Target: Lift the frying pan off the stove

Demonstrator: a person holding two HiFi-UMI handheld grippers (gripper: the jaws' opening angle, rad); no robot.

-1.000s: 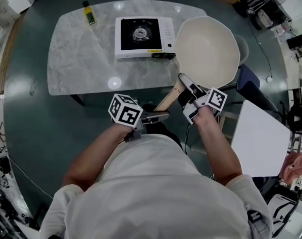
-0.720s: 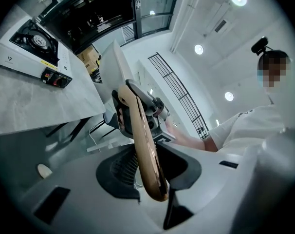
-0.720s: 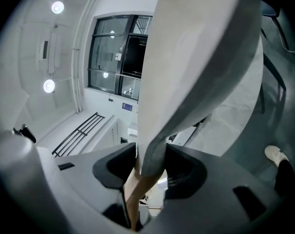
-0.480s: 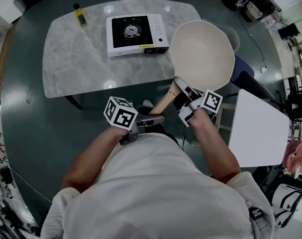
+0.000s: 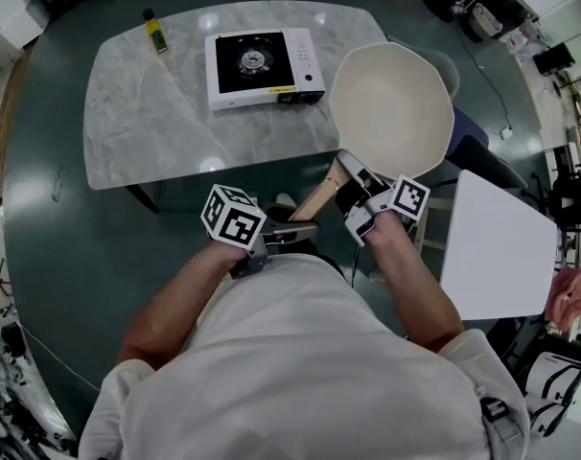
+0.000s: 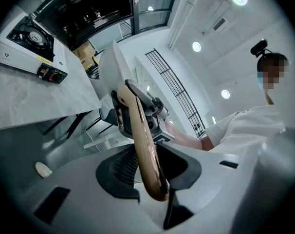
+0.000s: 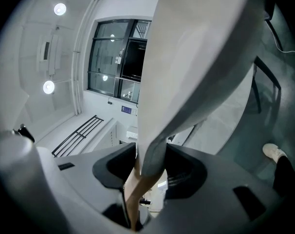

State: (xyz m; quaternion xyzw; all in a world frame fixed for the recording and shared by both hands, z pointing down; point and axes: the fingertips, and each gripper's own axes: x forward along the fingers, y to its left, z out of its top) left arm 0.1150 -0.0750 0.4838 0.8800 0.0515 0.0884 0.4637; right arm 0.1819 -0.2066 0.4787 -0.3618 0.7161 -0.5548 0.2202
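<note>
The lift is judged to be done: the burner (image 5: 251, 58) of the stove (image 5: 264, 68) is seen bare, and the pan (image 5: 391, 108) is held clear of it, at about 3 o'clock from the stove in the head view, over the table (image 5: 156, 132) edge at that side and partly beyond it. No contact between pan and stove is seen; they are apart. Whether the pan hangs free of the tabletop cannot be read outright, but it is taken to be carried, since both grippers are clamped on its handle (image 5: 319, 197). The left gripper (image 5: 295, 230) is closed on the wooden tail end of the handle, which is seen pinched between its two pads in the left gripper view (image 6: 142, 150). The right gripper (image 5: 353, 188) is closed further up, at the pale neck where the handle meets the bowl, and that neck is seen wedged between its pads in the right gripper view (image 7: 152, 155). What is left, if anything, is judged to be only holding the pan steady or setting it down elsewhere; the task names no place for that. The pan's long axis is laid from 7 o'clock to 1 o'clock in the head view: the handle's end is pointed at 7 o'clock, toward the person, and the bowl is carried at the 1 o'clock end, its white inside turned up.
</note>
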